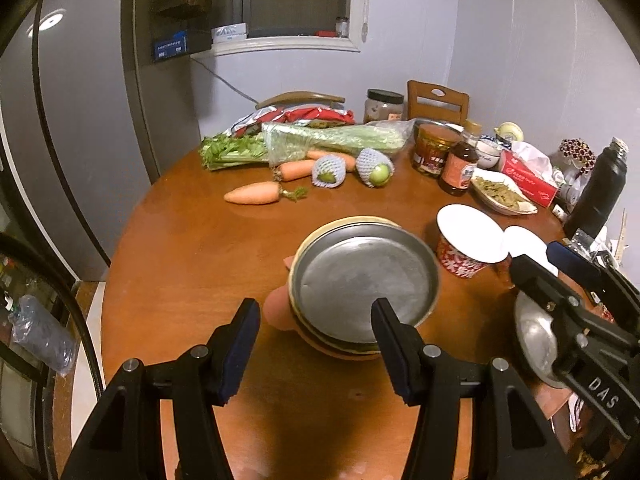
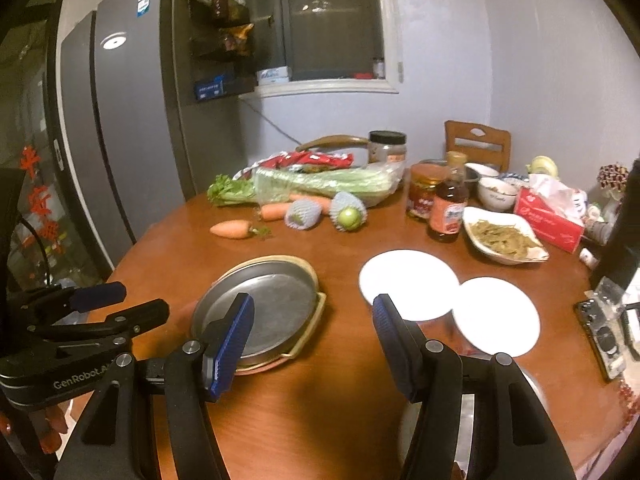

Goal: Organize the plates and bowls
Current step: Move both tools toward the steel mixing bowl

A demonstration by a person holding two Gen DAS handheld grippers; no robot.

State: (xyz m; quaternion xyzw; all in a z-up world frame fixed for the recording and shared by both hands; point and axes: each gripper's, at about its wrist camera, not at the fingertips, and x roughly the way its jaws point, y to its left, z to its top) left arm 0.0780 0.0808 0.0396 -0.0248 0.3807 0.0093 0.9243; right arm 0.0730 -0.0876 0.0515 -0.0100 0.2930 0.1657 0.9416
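Note:
A stack of plates [image 1: 360, 280] sits on the round wooden table [image 1: 192, 248], with a grey metal plate on top and yellowish and orange rims beneath. My left gripper [image 1: 316, 340] hovers just before the stack, open and empty. Its right finger overlaps the stack's near edge in the picture. In the right wrist view the same stack [image 2: 272, 300] lies left of centre. My right gripper [image 2: 316, 320] stands open above bare table, with nothing in it. A metal bowl [image 1: 532, 340] lies under the right gripper [image 1: 536, 258]. The left gripper [image 2: 136, 300] shows at the far left.
Two noodle cups with white lids [image 2: 408, 280] [image 2: 496, 316] stand right of the stack. Behind are carrots [image 1: 252, 193], celery [image 1: 320, 140], netted fruit [image 1: 376, 168], jars, a sauce bottle [image 1: 460, 168], a dish of food [image 1: 500, 194], a tissue box [image 2: 552, 220] and a black flask [image 1: 600, 188]. A fridge [image 1: 80, 120] stands left.

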